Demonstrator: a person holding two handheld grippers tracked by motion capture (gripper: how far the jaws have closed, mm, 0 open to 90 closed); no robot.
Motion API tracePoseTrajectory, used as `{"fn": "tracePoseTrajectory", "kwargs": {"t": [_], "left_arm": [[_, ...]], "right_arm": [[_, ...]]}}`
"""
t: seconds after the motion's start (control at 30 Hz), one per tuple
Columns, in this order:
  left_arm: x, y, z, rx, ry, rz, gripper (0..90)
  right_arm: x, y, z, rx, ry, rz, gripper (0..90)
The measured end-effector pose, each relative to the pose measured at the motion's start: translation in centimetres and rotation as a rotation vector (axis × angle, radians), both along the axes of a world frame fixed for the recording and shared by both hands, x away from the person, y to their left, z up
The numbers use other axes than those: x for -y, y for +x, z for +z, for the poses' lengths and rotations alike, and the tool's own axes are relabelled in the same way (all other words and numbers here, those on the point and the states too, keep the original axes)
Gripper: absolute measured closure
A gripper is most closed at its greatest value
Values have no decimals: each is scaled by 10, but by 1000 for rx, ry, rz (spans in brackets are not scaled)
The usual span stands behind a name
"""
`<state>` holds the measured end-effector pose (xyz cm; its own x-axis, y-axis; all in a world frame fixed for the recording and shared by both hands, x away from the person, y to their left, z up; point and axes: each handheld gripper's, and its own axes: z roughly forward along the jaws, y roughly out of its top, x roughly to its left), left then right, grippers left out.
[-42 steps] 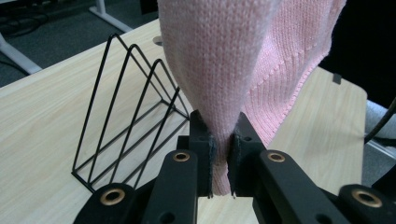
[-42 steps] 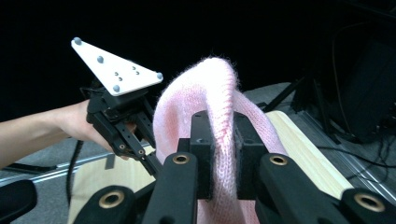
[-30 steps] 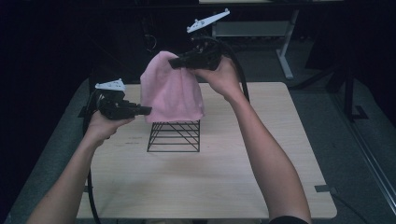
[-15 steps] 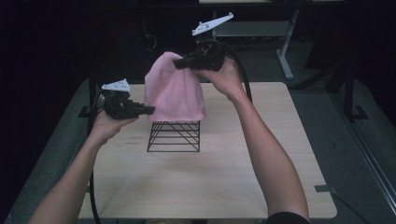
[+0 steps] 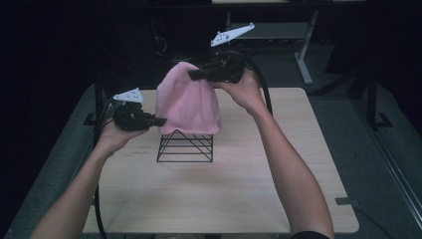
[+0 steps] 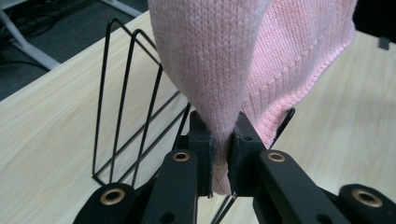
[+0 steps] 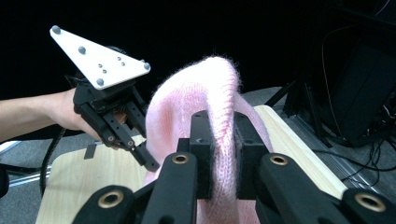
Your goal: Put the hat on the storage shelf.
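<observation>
**High view: pink knit hat being held over the wire rack**

High view, from the left: the left gripper (image 5: 158, 120) is pinching the lower left edge of the pink knit hat (image 5: 188, 102), its jaws clamping the fabric tight, as the left gripper view is showing with knit squeezed between the pads (image 6: 209, 154). In the middle, the hat is hanging just above the black wire rack (image 5: 185, 146) standing on the desk (image 5: 239, 199), its hem brushing the rack's top. To the right, the right gripper (image 5: 196, 74) is gripping the hat's crown, jaws closed on a fold of knit. By the look of it, the lifting is done; lowering the hat fully over the rack and letting go are remaining
</observation>
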<state>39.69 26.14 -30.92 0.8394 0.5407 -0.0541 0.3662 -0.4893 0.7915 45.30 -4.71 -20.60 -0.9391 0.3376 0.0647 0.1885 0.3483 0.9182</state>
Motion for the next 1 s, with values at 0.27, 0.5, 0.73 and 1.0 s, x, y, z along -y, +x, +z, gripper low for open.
{"fn": "tracePoseTrajectory", "kwargs": {"t": [0.27,0.5,0.73,1.0], "left_arm": [[-7,-4,-9,-15,26,12,817],[-13,-8,-16,-19,42,14,820],[-16,-11,-23,-32,85,18,822],[-18,-11,-36,-52,115,22,824]], "right_arm": [[-7,-8,-9,-7,-18,37,804],[-13,-16,-13,-17,-30,63,803],[-17,-20,-25,-52,-48,82,797],[-19,-21,-41,-86,-70,100,789]]}}
